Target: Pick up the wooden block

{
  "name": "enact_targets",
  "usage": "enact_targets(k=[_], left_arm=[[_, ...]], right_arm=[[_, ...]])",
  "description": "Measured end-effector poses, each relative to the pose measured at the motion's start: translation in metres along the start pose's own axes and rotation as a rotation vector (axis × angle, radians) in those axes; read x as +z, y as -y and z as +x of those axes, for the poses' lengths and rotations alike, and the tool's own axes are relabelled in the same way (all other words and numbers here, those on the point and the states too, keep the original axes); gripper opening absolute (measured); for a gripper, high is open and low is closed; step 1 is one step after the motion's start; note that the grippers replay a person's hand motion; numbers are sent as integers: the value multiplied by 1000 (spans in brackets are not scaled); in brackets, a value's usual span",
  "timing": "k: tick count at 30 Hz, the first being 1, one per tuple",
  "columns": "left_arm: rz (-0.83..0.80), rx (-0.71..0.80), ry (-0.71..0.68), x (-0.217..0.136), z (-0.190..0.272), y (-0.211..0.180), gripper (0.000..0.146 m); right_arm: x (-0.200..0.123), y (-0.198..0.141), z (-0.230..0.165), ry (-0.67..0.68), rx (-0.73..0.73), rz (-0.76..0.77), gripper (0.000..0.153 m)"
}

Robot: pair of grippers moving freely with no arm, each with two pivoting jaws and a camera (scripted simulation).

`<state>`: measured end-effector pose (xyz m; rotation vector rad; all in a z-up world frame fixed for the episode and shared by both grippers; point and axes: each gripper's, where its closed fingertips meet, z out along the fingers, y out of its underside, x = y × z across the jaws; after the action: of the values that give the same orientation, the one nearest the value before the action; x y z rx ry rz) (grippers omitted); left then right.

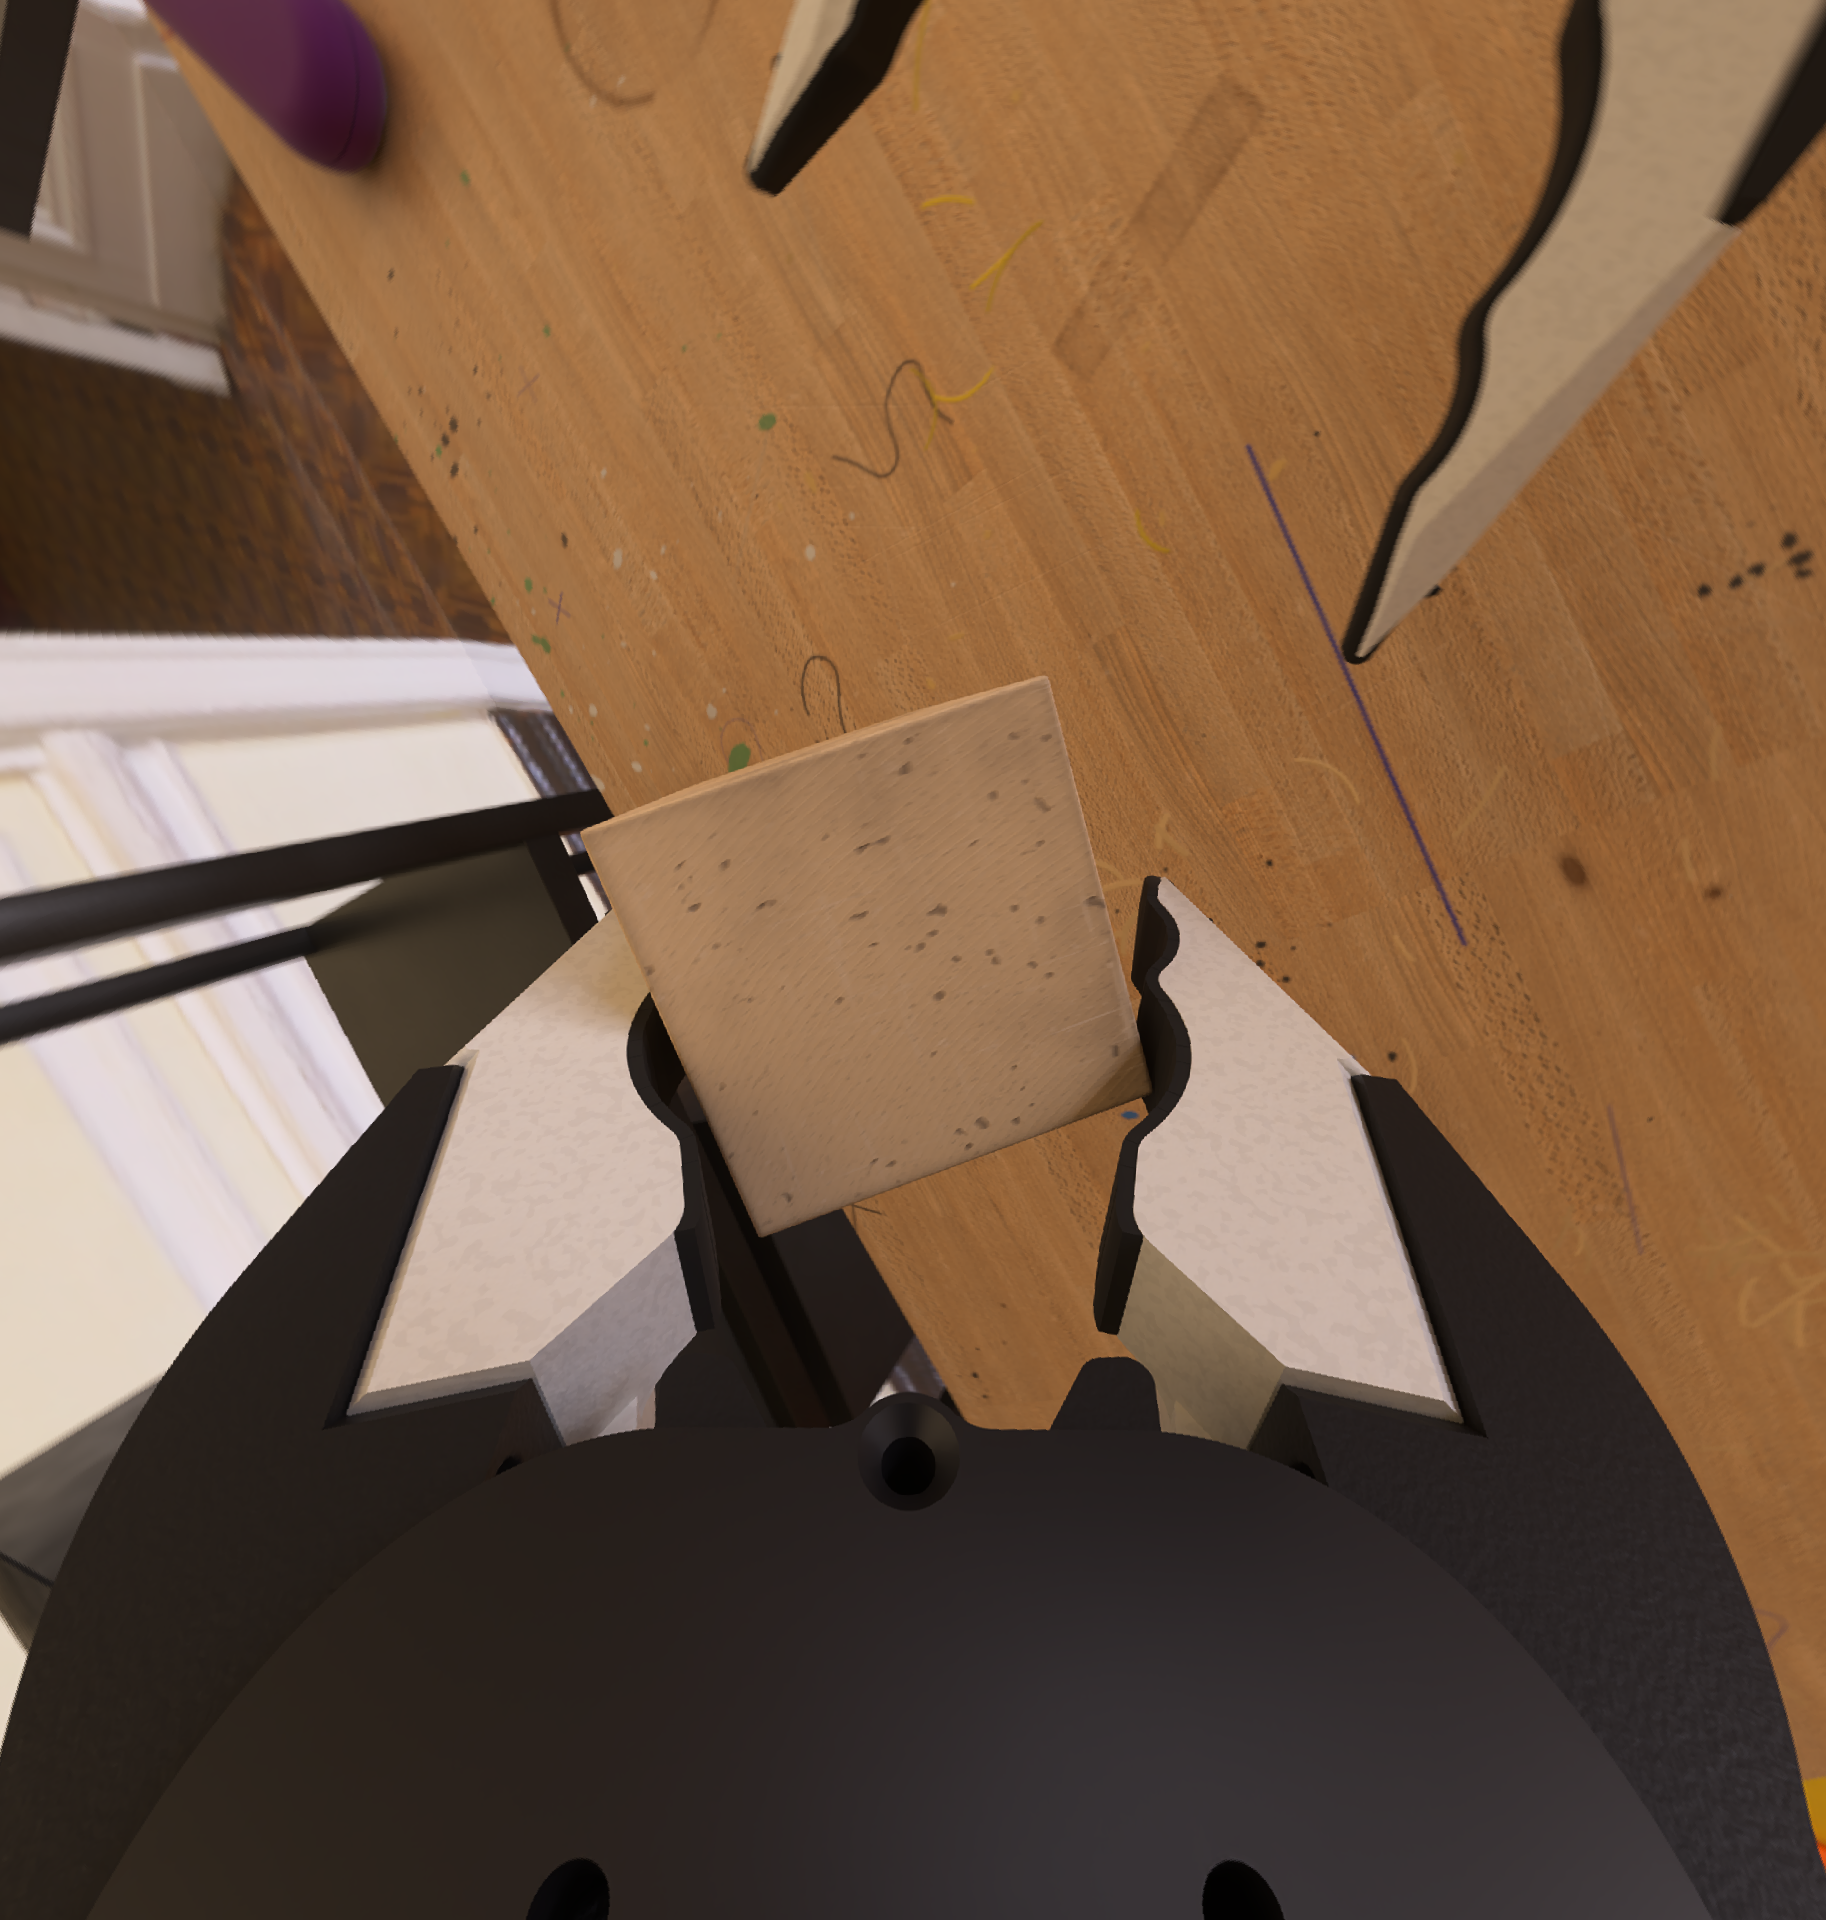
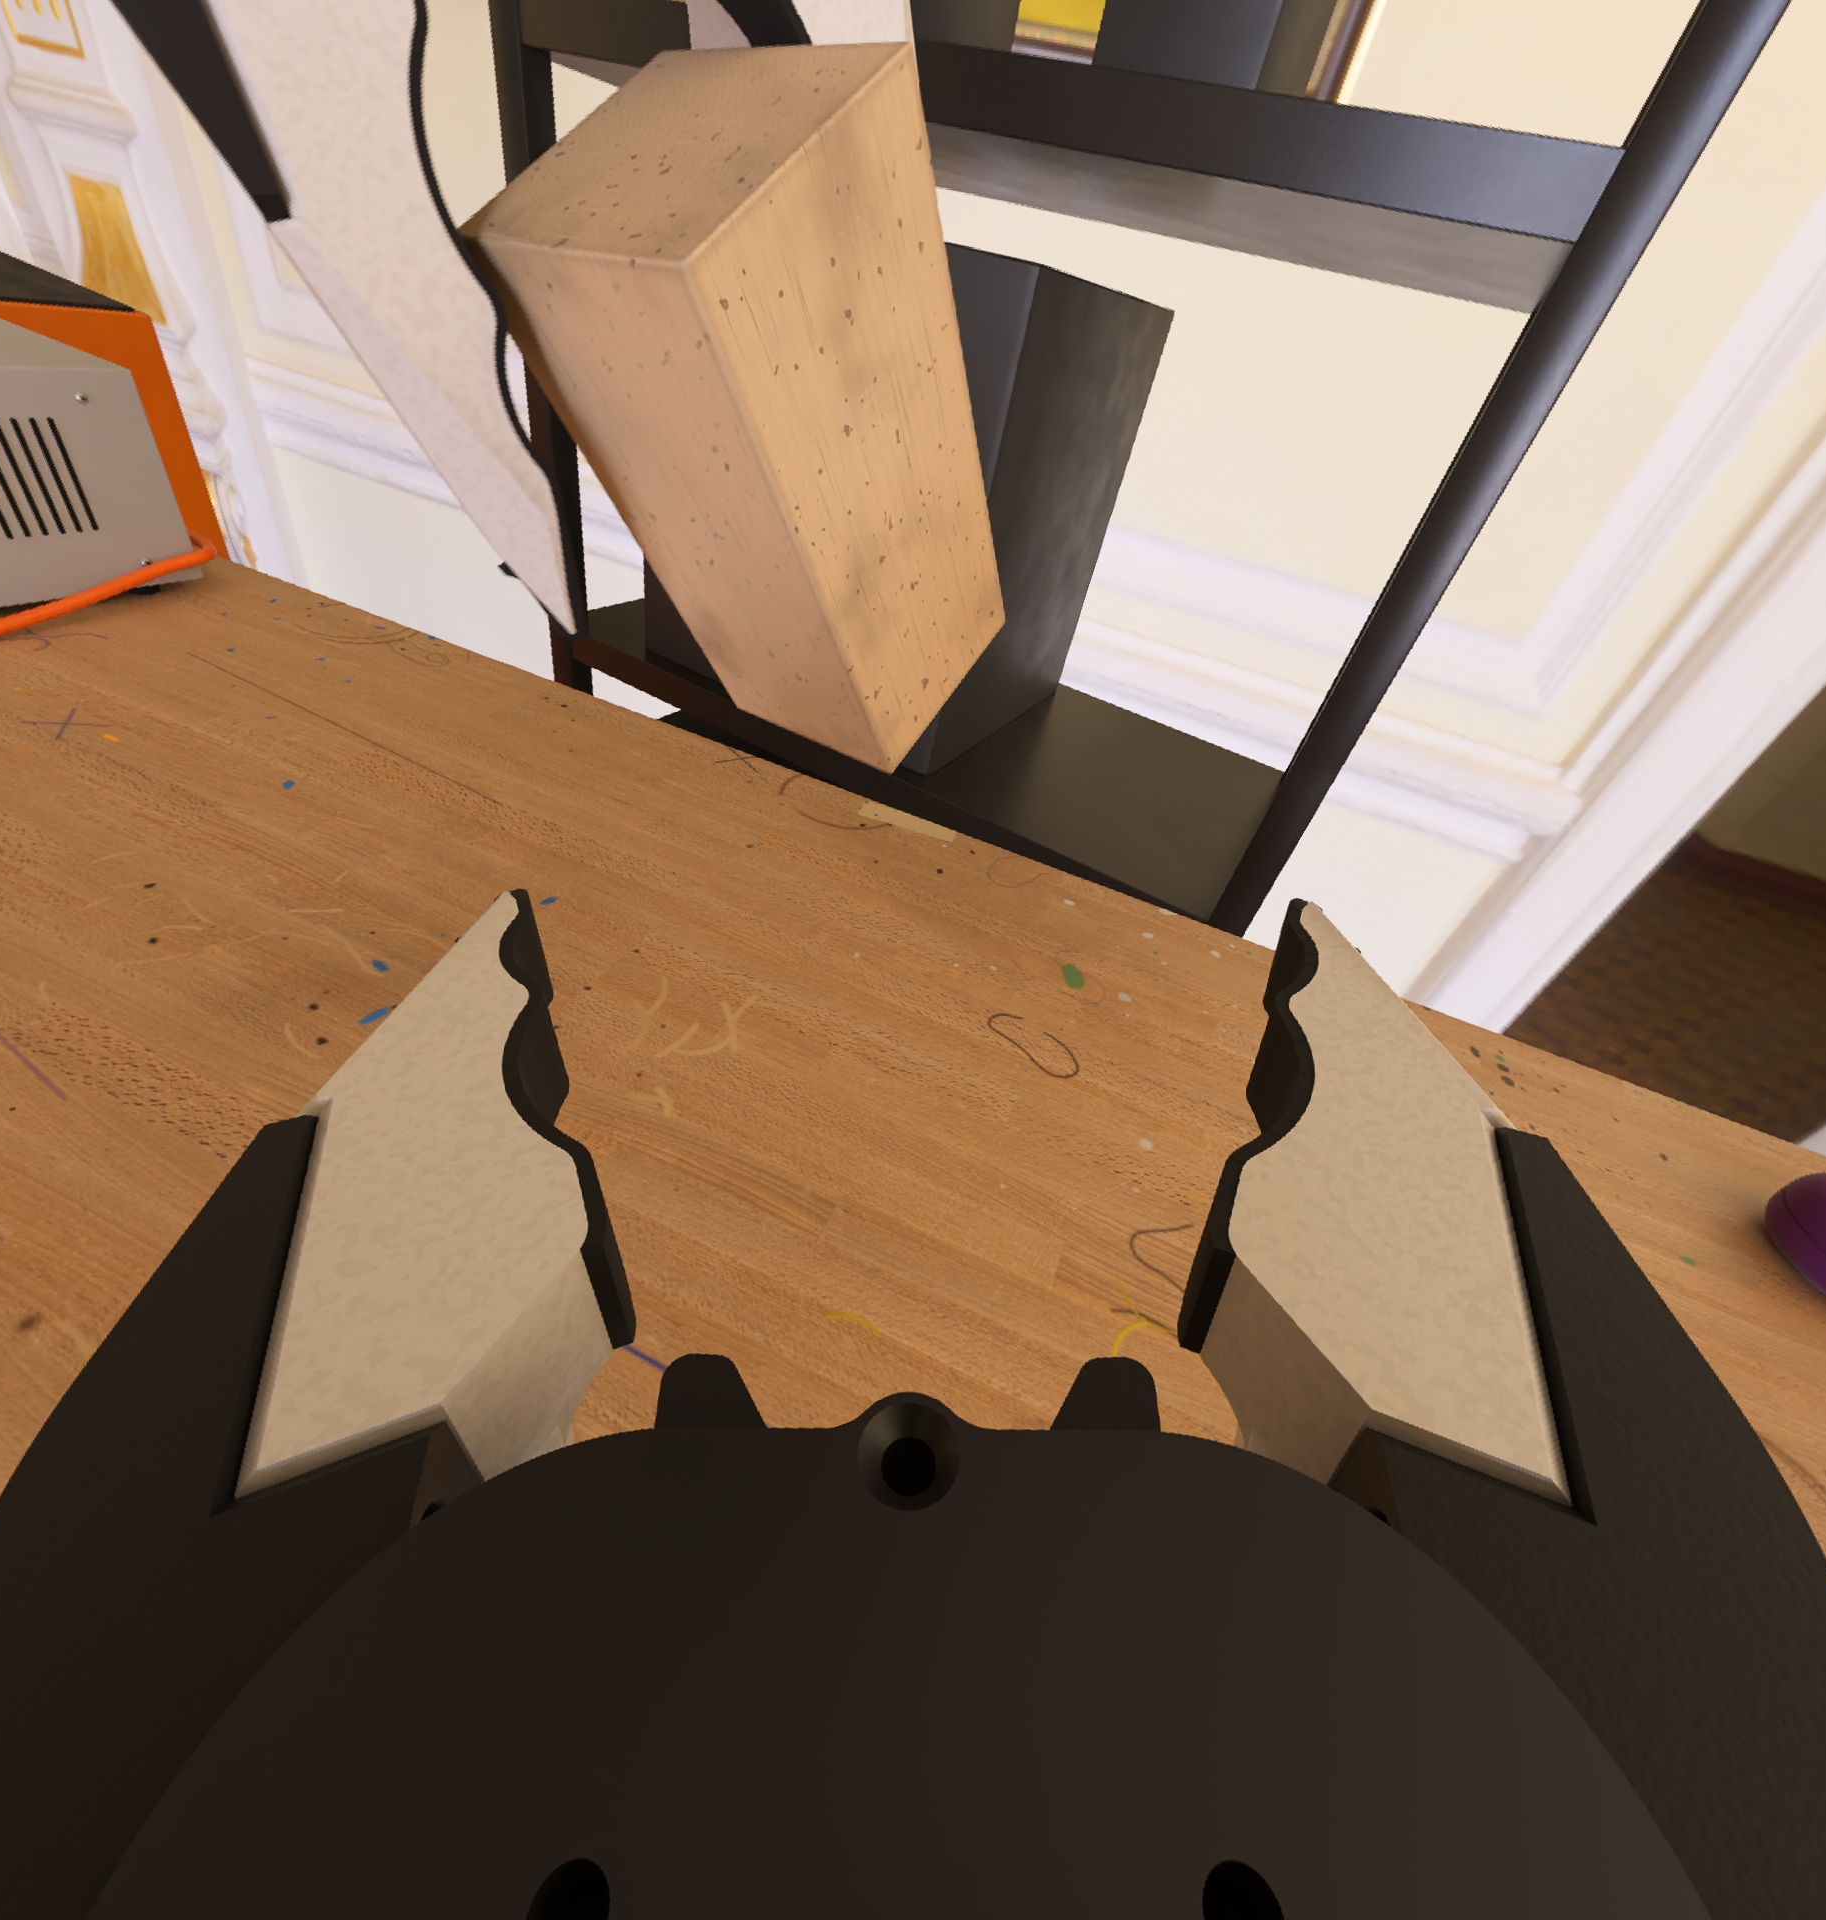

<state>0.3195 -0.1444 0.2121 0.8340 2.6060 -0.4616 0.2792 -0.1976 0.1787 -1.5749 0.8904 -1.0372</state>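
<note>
The wooden block point(image 1: 867, 956) is a pale, speckled, long block. My left gripper point(image 1: 888, 914) is shut on it, with a finger on each side, and holds it above the wooden table point(image 1: 1304, 935) near the table's edge. In the right wrist view the block point(image 2: 763, 416) hangs tilted in the air above the table's far edge, with one of the left gripper's fingers point(image 2: 421, 395) against its left side. My right gripper point(image 2: 909, 904) is open and empty, low over the table. Its two fingers also show in the left wrist view point(image 1: 1065, 416), spread apart beyond the block.
A purple rounded object point(image 1: 285, 73) lies near the table edge and shows at the right in the right wrist view point(image 2: 1823, 1247). An orange and grey box point(image 2: 47, 468) with an orange cable stands at the far left. A black metal shelf point(image 2: 1096, 779) stands behind the table.
</note>
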Motion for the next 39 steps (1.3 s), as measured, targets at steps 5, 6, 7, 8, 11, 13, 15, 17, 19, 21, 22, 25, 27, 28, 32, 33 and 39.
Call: enact_targets(k=[5,6,7,8,11,13,15,17,19,21,22,25,27,28,32,33,39], left_arm=[[-22,-268,-19,0,-9,-10,87],[-36,-352,-26,1,-11,-13,87],[-52,-429,-34,2,-12,-16,87],[-70,-493,-40,3,-13,-19,87],[-126,-664,-42,9,-17,-30,87],[-160,-757,-32,12,-20,-37,87],[-190,-856,-28,16,-22,-44,87],[-207,-964,-28,19,-25,-49,87],[-218,-1061,-29,22,-27,-53,87],[-234,-1145,-34,26,-28,-57,87],[-245,-1190,-37,28,-27,-58,87],[-277,-1333,-48,35,-25,-62,87],[-292,-1404,-50,41,-23,-66,87],[-299,-1433,-47,45,-22,-68,87],[-331,-1520,-7,61,-20,-80,87],[-340,-1536,9,66,-19,-83,87],[-365,-1626,63,102,-8,-100,87]], right_arm=[[1,-4,1,-6,8,5,136],[2,-6,2,-10,15,6,136],[3,-8,3,-13,23,7,136],[3,-10,3,-14,30,7,136],[6,-15,1,-16,32,12,136],[8,-17,-4,-12,25,11,136],[11,-18,-10,-7,12,7,137],[15,-19,-17,-1,-1,3,138],[19,-21,-25,11,-5,-4,138],[22,-24,-32,16,-8,-18,138],[24,-25,-35,18,-6,-21,138],[31,-28,-40,5,6,-25,139],[36,-32,-45,11,24,-36,139],[38,-34,-50,24,37,-42,139],[44,-45,-68,60,65,-68,139],[45,-47,-71,61,72,-70,139],[49,-64,-77,37,92,-100,139]])
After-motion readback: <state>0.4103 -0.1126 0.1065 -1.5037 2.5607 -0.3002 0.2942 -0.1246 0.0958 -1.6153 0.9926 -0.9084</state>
